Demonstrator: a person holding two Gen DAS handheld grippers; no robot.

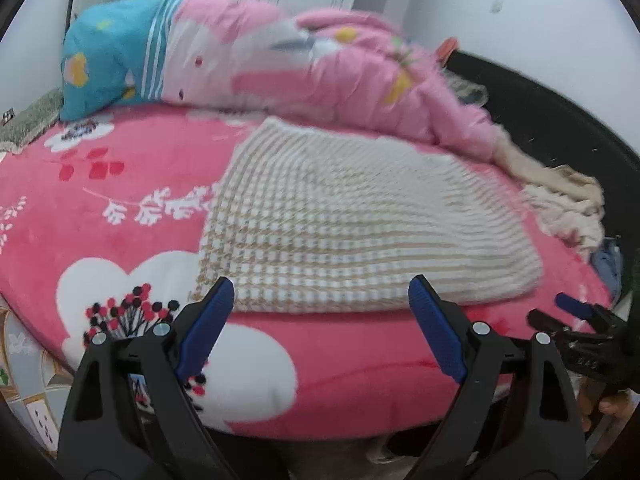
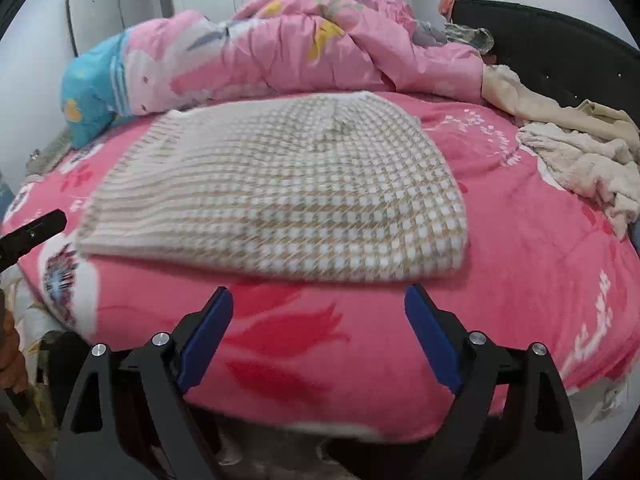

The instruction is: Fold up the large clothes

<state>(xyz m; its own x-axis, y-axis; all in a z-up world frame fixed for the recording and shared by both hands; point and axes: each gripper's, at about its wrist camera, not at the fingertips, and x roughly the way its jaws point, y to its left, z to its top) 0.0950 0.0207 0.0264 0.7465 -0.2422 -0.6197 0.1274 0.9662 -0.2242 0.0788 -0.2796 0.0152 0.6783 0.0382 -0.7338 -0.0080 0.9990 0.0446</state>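
Observation:
A white and tan checked garment (image 1: 352, 224) lies folded flat on the pink flowered bed cover (image 1: 120, 208); it also shows in the right wrist view (image 2: 288, 192). My left gripper (image 1: 322, 292) is open and empty, its blue pads just short of the garment's near edge. My right gripper (image 2: 319, 300) is open and empty, a little in front of the garment's near edge. The right gripper also shows at the right edge of the left wrist view (image 1: 580, 320). The tip of the left gripper shows at the left edge of the right wrist view (image 2: 36, 228).
A bunched pink and blue quilt (image 2: 280, 48) lies along the back of the bed. A heap of cream clothes (image 2: 580, 152) lies at the right by the black headboard (image 2: 560, 44). The pink bed cover (image 2: 520, 240) drops off at the near edge.

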